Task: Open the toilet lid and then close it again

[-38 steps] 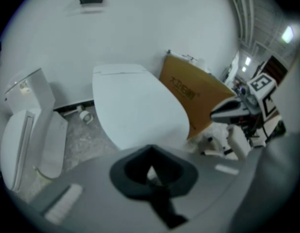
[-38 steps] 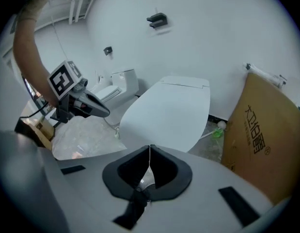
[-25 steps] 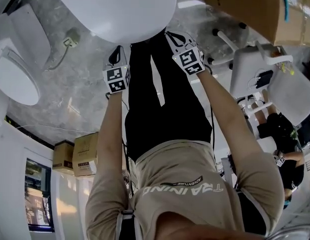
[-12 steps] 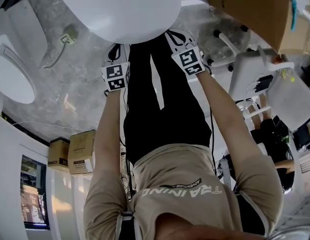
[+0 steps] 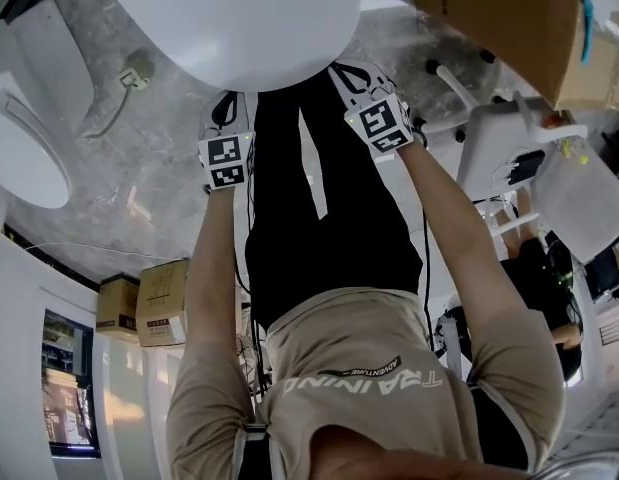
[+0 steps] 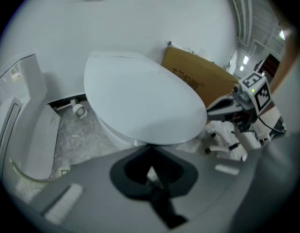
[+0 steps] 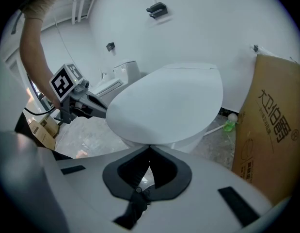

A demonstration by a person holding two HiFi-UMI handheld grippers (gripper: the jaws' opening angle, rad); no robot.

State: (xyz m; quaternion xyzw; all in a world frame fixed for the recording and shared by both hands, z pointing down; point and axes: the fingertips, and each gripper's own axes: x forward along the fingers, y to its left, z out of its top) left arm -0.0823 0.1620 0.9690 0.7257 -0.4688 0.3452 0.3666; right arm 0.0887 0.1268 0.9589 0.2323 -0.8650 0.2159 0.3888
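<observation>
Although nothing shows whether the lid has been raised at all, the scene reads as an end point of the task rather than its middle. At the left, the left gripper point(image 6: 150, 149) has its claw pressed together with nothing held, its tips meeting right at the front rim of the toilet lid point(image 5: 229, 18). The lid itself lies flat down over the bowl, white and closed. On the other side of that front rim, the right gripper point(image 7: 149, 149) is likewise pressed shut and empty, its tips at or just under the rim; whether either tip touches the lid I cannot tell. My judgement is that both are placed to hook under the rim and lift. In that case the opening and the closing are both left to do, though a lid lowered a moment ago would look the same. As for writing, the small cartons point(image 5: 159, 303) on the floor at the left show no print I can read. The person's beige shirt point(image 5: 369, 378) carries "TRAINING" with a smaller "ADVENTURE" beside it, seen upside down from the head camera. The large cardboard box point(image 7: 273, 130) just right of the toilet bears vertical Chinese characters, apparently 大卫伯爵.
</observation>
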